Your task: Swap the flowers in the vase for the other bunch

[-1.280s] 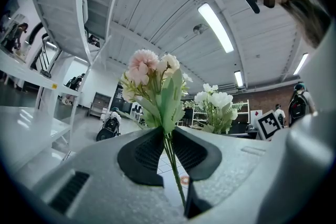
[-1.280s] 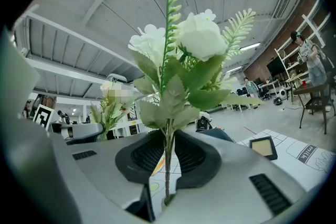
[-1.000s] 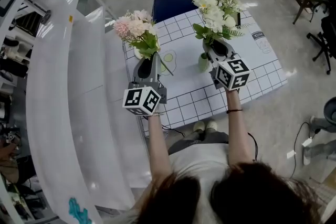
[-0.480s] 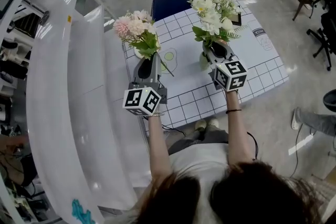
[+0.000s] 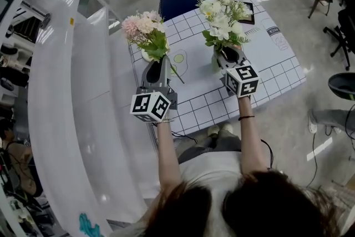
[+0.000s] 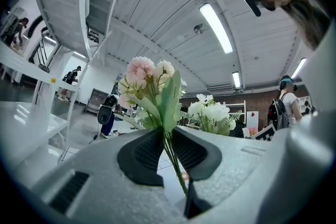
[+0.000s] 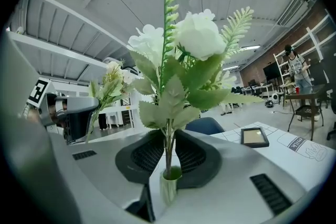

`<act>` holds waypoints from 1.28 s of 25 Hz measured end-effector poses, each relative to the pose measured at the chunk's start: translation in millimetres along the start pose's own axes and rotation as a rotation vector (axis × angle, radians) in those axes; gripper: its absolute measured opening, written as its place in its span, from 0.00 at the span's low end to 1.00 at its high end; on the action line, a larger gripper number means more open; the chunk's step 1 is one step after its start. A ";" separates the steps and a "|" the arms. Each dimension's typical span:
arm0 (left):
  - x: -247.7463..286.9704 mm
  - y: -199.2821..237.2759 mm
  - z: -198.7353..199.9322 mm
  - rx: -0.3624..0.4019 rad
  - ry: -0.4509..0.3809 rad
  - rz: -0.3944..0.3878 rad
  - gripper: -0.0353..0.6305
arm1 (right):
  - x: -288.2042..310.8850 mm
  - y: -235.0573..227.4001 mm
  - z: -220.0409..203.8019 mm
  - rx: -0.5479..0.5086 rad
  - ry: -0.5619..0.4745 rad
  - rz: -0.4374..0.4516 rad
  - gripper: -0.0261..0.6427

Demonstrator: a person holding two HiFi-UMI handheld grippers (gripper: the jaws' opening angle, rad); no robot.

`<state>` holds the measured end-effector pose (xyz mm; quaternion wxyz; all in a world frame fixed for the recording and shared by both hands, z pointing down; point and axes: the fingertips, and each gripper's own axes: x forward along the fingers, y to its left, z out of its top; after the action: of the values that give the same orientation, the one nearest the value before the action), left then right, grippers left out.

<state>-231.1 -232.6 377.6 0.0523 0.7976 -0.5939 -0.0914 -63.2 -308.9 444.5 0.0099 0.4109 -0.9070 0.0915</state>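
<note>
A pink bunch [image 5: 143, 26] stands upright above the table's left side, and my left gripper [image 5: 155, 65] is shut on its green stems [image 6: 169, 145]. The white bunch [image 5: 222, 13] is upright too, its stems [image 7: 168, 140] pinched between the pads of my right gripper [image 5: 229, 54]. Just below those pads is the mouth of a narrow pale-green vase [image 7: 168, 186], and the white bunch's stem ends reach into it. In the head view the vase [image 5: 214, 66] stands on the checked table [image 5: 266, 72], partly hidden by the right gripper.
A round egg-like print [image 5: 178, 59] lies on the cloth between the two bunches. A small dark frame [image 5: 246, 12] lies at the table's far side, with a blue chair [image 5: 182, 0] beyond. A white curved counter [image 5: 66, 108] runs along the left.
My right gripper has sunk a little with the white bunch, bringing its stems down toward the vase. The left gripper and pink bunch have stayed put.
</note>
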 end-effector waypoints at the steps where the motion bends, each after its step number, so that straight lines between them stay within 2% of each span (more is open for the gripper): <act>1: -0.4 0.4 -0.5 0.000 -0.001 -0.001 0.13 | -0.3 -0.2 -2.3 -0.002 0.002 -0.004 0.13; 10: 0.9 -3.4 -6.3 -0.014 -0.003 -0.021 0.13 | -7.9 -3.8 -6.9 0.005 -0.002 -0.033 0.13; 32: -0.6 -5.5 -9.3 -0.029 -0.013 -0.029 0.13 | -10.3 -2.5 -38.6 -0.049 0.088 -0.039 0.13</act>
<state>-224.1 -230.6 385.7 0.0586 0.8048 -0.5811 -0.1057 -56.7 -296.1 481.9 0.0615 0.4237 -0.8995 0.0872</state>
